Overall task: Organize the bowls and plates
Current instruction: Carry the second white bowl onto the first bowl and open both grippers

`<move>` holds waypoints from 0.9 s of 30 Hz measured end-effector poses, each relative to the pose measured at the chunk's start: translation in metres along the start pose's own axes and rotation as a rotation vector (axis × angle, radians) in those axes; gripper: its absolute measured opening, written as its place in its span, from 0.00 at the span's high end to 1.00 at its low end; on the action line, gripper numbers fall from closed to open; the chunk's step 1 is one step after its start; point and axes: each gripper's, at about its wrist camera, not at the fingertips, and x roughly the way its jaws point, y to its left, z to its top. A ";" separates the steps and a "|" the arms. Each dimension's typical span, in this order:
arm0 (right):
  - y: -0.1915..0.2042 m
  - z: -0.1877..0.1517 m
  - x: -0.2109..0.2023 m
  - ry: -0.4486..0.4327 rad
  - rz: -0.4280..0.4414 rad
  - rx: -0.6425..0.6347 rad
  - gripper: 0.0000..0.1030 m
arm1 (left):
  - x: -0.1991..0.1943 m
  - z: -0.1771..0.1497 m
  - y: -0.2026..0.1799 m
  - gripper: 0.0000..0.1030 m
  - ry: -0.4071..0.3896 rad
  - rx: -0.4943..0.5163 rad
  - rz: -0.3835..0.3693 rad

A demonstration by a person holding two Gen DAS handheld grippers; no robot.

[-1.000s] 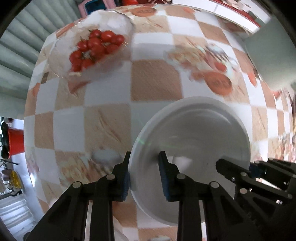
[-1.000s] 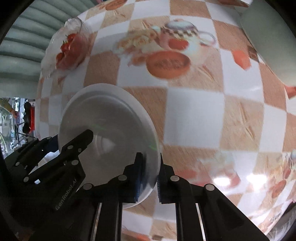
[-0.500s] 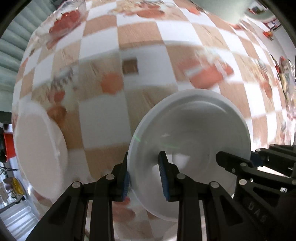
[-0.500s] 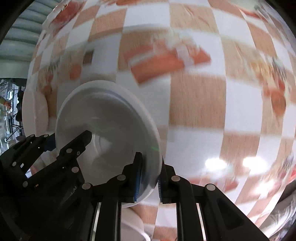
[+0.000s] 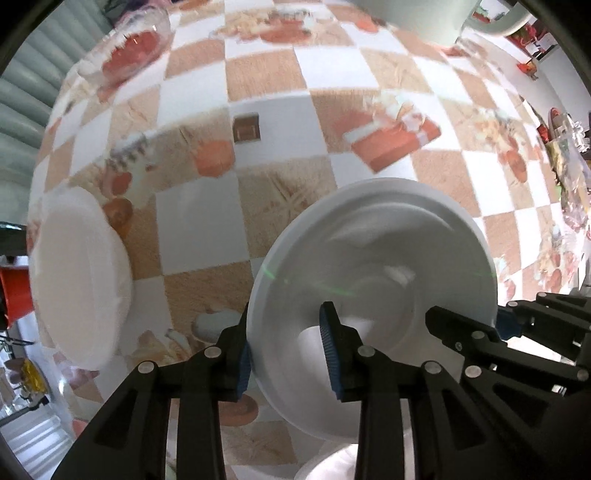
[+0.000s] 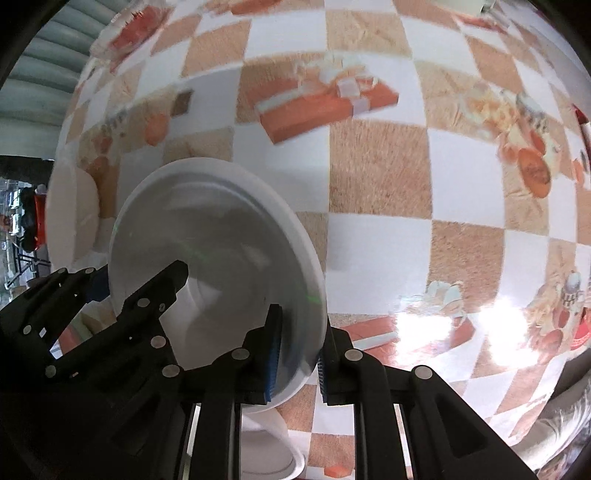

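A white bowl hangs above the checked tablecloth, held by both grippers. My left gripper is shut on its left rim. My right gripper is shut on its right rim, and its fingers show at the right of the left wrist view. The bowl also fills the lower left of the right wrist view. A second white bowl sits on the cloth at the left. Another white dish lies directly below the held bowl.
A clear bowl of red tomatoes stands at the far left of the table. A pale green object is at the far edge. The checked cloth stretches to the right.
Both grippers carried the bowl toward the near left of the table. The tomato bowl receded, and the second white bowl and the dish below came into view.
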 end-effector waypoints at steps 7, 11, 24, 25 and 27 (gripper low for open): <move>0.011 -0.040 -0.035 -0.029 -0.009 -0.032 0.82 | -0.050 -0.025 -0.007 0.66 -0.058 0.023 -0.013; 0.009 -0.072 -0.043 -0.006 -0.016 -0.009 0.81 | -0.057 -0.058 -0.006 0.66 -0.049 0.058 -0.015; 0.007 -0.147 -0.019 0.059 -0.047 0.031 0.81 | -0.030 -0.133 -0.030 0.66 0.059 0.141 -0.056; 0.006 -0.151 -0.020 0.058 -0.051 0.026 0.81 | -0.028 -0.134 -0.029 0.66 0.065 0.133 -0.065; 0.011 -0.154 -0.018 0.058 -0.048 0.017 0.81 | -0.028 -0.137 -0.028 0.61 0.064 0.129 -0.064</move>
